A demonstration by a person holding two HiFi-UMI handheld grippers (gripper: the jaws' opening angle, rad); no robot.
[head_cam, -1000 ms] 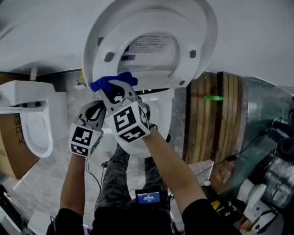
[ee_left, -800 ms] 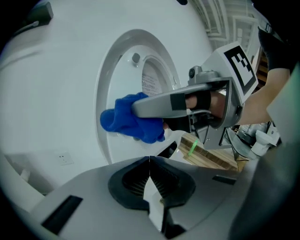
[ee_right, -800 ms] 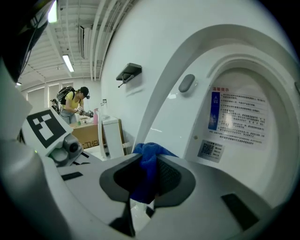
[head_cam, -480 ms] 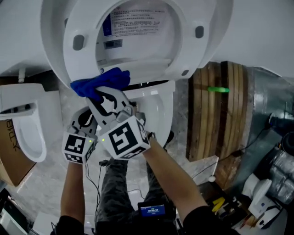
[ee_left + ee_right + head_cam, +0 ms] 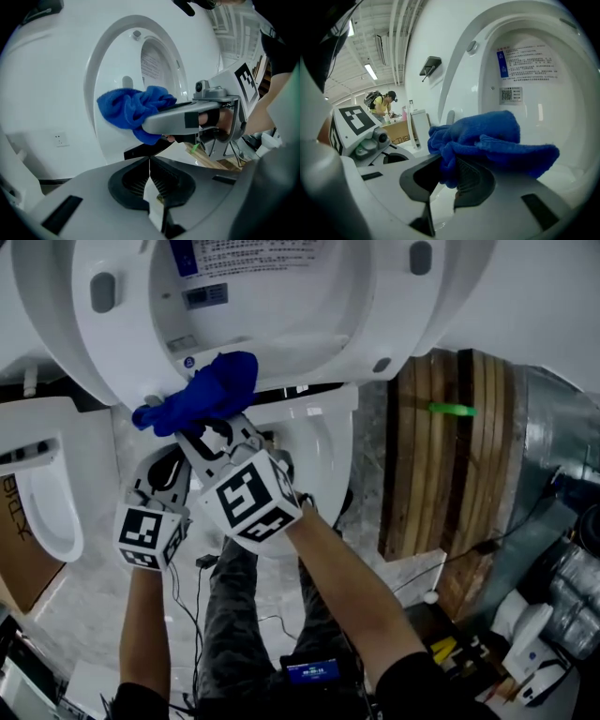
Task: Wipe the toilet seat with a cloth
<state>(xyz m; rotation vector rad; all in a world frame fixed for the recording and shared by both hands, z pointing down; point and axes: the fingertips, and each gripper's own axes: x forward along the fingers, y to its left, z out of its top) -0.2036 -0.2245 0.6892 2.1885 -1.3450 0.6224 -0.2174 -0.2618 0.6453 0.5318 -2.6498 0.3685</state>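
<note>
The toilet seat (image 5: 375, 324) stands raised and fills the top of the head view, its underside with grey bumpers facing the camera and a printed label on the lid behind the ring. The right gripper (image 5: 208, 432) reaches up from the centre of the frame, its jaws clamped on a bunched blue cloth (image 5: 202, 395). The cloth lies against the lower left part of the seat ring, just above the toilet bowl (image 5: 323, 451). In the right gripper view the cloth (image 5: 487, 138) spills over the jaws and covers the lower middle of the frame, with the seat ring curving behind it.

The left gripper (image 5: 169, 465) sits just beside and below the right one, at lower left. Its jaws are pressed together with nothing between them (image 5: 150, 161), and it is clear of the cloth (image 5: 133, 110).

A second white toilet (image 5: 47, 493) stands at the left edge. Upright wooden planks (image 5: 441, 456) stand right of the bowl.
</note>
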